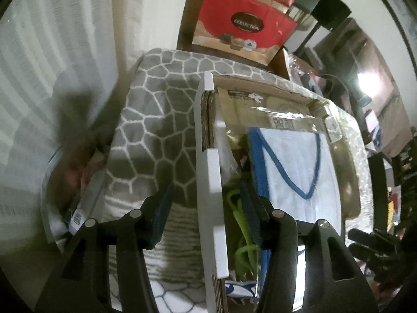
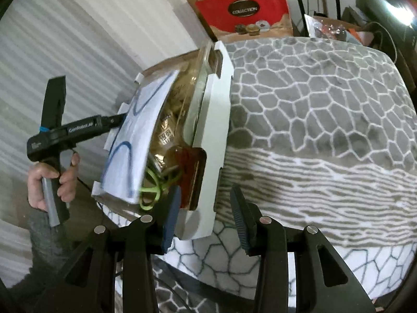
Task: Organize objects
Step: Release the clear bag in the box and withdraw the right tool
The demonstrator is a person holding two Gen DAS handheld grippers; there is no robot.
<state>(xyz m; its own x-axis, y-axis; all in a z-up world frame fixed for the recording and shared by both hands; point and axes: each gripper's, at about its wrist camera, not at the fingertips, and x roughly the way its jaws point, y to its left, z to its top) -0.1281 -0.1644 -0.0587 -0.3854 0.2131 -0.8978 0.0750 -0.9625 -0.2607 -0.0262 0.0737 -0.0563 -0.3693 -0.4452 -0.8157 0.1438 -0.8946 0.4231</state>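
Note:
A cardboard box (image 1: 260, 88) lies on a grey blanket. Its white side flap (image 1: 208, 182) stands between the fingers of my left gripper (image 1: 206, 216), whose pads are clear of it on both sides, so it is open. Inside the box lie a white bag with blue handles (image 1: 292, 161) and a green cord (image 1: 242, 234). In the right wrist view the same box's white flap (image 2: 208, 135) reaches down between the fingers of my right gripper (image 2: 206, 216), which is open with a gap beside the flap. The white bag (image 2: 140, 130), the green cord (image 2: 151, 190) and an amber plastic piece (image 2: 190, 167) show there.
The grey blanket with white cell pattern (image 2: 312, 104) covers a raised surface. A red paper bag marked COLLECTION (image 1: 242, 26) stands behind the box. A hand (image 2: 52, 177) holds the left gripper's handle beside the box. White ribbed walls lie to the left; cluttered shelves sit far right.

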